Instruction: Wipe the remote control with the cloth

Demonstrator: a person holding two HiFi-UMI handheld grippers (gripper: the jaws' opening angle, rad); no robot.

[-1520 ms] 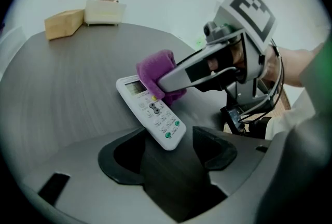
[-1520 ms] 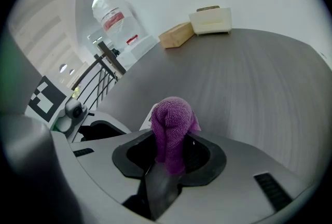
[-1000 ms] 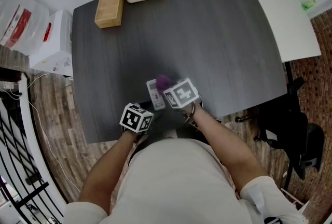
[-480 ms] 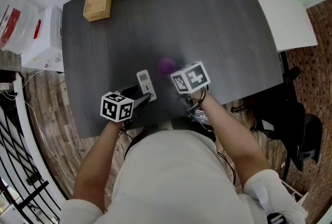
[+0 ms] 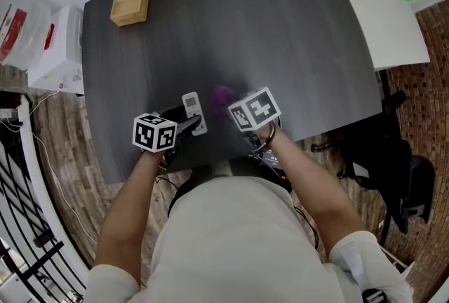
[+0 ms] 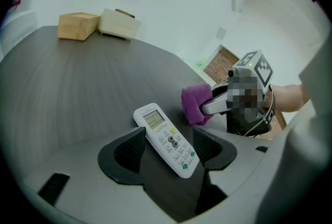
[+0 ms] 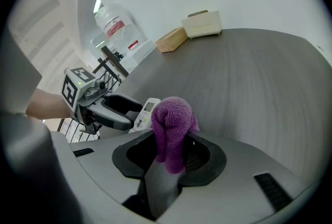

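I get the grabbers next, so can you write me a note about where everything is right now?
The left gripper is shut on the remote control, which sits tilted between its jaws.
The right gripper is shut on the purple cloth.
The cloth is close beside the remote, not touching it.
Done: both things gripped.
To do: wipe the remote with the cloth.

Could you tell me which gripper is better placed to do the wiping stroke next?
Right. The right gripper holds the purple cloth in its jaws, close beside the remote control; the left gripper grips the remote control, so it likely just steadies it.
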